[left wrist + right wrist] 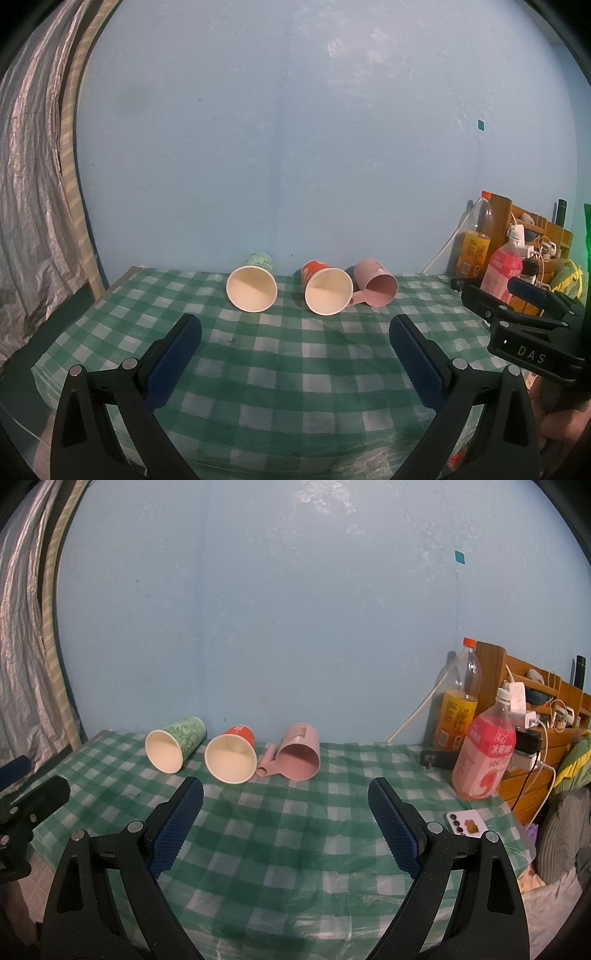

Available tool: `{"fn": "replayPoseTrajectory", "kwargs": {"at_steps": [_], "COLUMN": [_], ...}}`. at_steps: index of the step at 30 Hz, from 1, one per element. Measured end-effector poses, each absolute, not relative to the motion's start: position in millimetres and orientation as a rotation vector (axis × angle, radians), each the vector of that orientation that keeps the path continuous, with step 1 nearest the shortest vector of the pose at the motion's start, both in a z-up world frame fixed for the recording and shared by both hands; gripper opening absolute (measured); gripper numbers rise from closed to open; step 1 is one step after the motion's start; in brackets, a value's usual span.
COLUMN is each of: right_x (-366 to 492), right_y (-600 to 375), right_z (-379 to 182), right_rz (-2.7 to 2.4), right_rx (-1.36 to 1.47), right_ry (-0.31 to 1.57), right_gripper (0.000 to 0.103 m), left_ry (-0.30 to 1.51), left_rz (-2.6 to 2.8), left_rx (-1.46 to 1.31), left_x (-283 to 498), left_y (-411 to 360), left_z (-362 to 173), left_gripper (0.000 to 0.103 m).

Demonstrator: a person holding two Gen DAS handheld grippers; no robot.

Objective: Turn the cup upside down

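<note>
Three cups lie on their sides near the far edge of the checked tablecloth, mouths toward me: a green paper cup (253, 286) (173, 744), a red paper cup (327, 288) (232, 755) and a pink plastic mug with a handle (376, 284) (299, 753). My left gripper (295, 328) is open and empty, well short of the cups, roughly between the green and red ones. My right gripper (286, 794) is open and empty, short of the pink mug. The right gripper also shows at the right edge of the left wrist view (517, 314).
The green-and-white checked tablecloth (295, 849) covers the table against a blue wall. At the right stand an orange drink bottle (458, 701), a pink drink bottle (484, 753), a phone (467, 823) and a wooden rack with chargers (535, 709). A silver curtain (29, 184) hangs at left.
</note>
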State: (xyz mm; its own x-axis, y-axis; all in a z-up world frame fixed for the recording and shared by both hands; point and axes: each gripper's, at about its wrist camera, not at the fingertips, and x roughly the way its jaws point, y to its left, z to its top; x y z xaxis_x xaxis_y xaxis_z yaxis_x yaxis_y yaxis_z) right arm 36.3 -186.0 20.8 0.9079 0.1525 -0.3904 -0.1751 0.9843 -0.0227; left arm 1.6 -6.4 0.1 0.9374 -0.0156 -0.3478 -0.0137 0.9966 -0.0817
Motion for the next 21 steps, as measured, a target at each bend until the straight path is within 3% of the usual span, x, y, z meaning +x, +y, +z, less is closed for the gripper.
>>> {"fn": "replayPoseTrajectory", "kwargs": {"at_steps": [21], "right_x": [35.0], "right_y": [-185.6], "right_z": [17.8], "right_rz": [0.171], "right_rx": [-0.057], "right_ry": [0.401], "right_gripper": [0.09], "left_ry": [0.358], "left_rz": [0.001], "left_rx": [-0.085], "left_x": [2.0], "left_y": [-6.3], "left_z": [-0.8], "left_gripper": [0.103]}}
